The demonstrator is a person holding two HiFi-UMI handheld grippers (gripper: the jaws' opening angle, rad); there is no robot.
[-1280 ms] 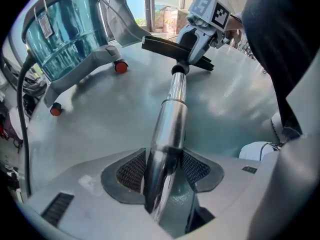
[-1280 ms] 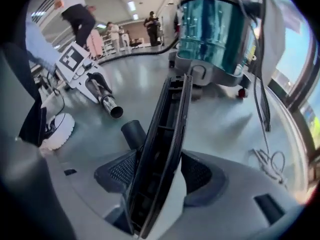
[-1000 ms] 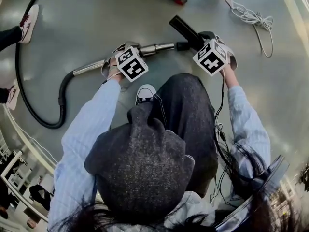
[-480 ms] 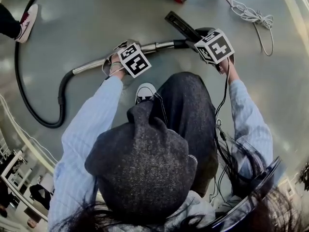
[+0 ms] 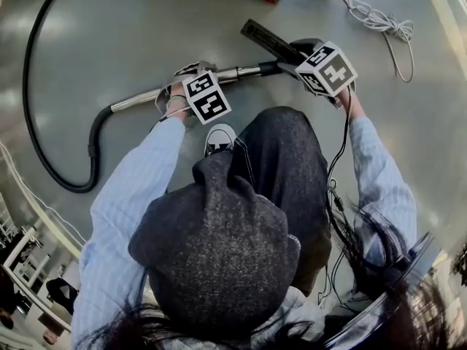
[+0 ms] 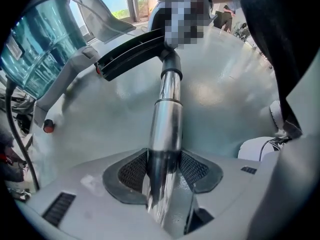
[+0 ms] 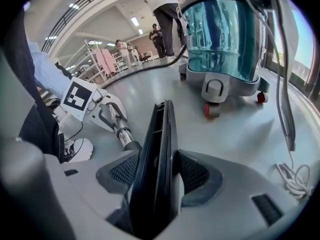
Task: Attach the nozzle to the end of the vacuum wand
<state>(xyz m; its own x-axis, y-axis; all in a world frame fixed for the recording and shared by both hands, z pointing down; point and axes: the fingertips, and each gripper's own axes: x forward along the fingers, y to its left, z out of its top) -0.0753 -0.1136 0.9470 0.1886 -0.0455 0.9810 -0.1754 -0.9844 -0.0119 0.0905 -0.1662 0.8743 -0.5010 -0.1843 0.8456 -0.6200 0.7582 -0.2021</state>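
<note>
The chrome vacuum wand (image 5: 233, 72) lies just above the floor, running from the black hose to my right. My left gripper (image 5: 186, 79) is shut on it, and its jaws have just been closing with the tube between the pads; in the left gripper view the wand (image 6: 166, 129) runs straight out of the gripper (image 6: 162, 171). The flat black nozzle (image 5: 266, 39) meets the wand's dark end collar. My right gripper (image 5: 310, 53) is shut on the nozzle (image 7: 159, 149), which stands on edge between the pads of the gripper (image 7: 157, 171).
The black hose (image 5: 33, 108) loops across the floor at the left. The blue-tanked vacuum body (image 7: 220, 34) stands on wheels beyond the nozzle. A coiled white cord (image 5: 379, 28) lies at the far right. My knee and white shoe (image 5: 219, 138) are right below the wand.
The right gripper has rolled and the nozzle's far end has swung left and up in the head view. The left gripper has rolled slightly on the wand. The bystander's shoe at the left has left the view.
</note>
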